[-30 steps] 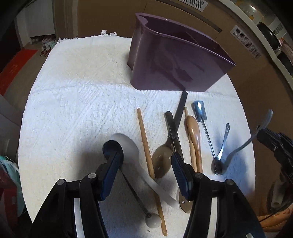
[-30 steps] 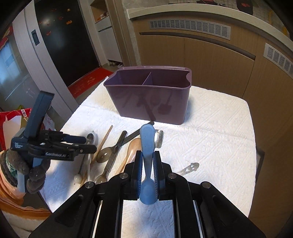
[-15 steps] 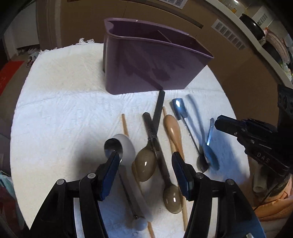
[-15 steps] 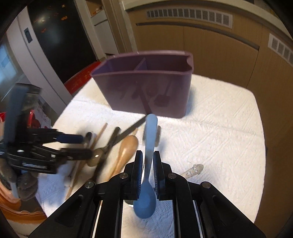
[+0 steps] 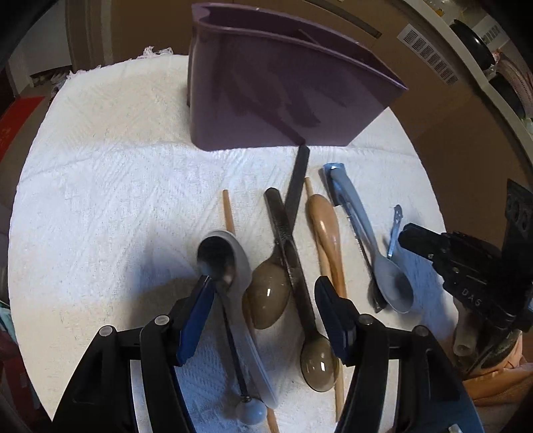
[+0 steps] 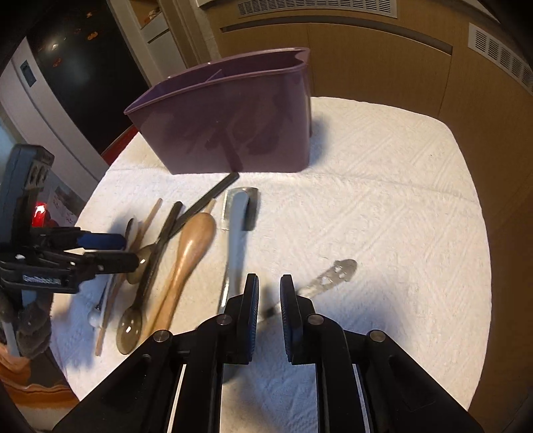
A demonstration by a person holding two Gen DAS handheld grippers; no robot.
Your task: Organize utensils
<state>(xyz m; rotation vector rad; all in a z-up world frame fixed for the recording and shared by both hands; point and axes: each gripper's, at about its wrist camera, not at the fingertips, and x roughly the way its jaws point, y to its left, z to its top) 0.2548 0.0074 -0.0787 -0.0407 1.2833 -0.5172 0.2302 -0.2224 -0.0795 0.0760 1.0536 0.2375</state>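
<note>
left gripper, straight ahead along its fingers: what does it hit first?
Probably the brown translucent spoon lying between the open left gripper fingers, or the dark-handled spoon crossing it; depth is unclear.

White textured cloth point(image 6: 383, 173) covers the table, fringe at its far edge. Behind it, tan wooden cabinet panels point(image 6: 376, 63) with white slatted vents point(image 6: 316, 6). A pale curved shelf point(image 5: 466, 56) runs along the top, holding dark round pans. Dark glossy door point(image 6: 83, 73) at left, red mat point(image 6: 116, 146) on the floor below. Warm indoor light.
</note>
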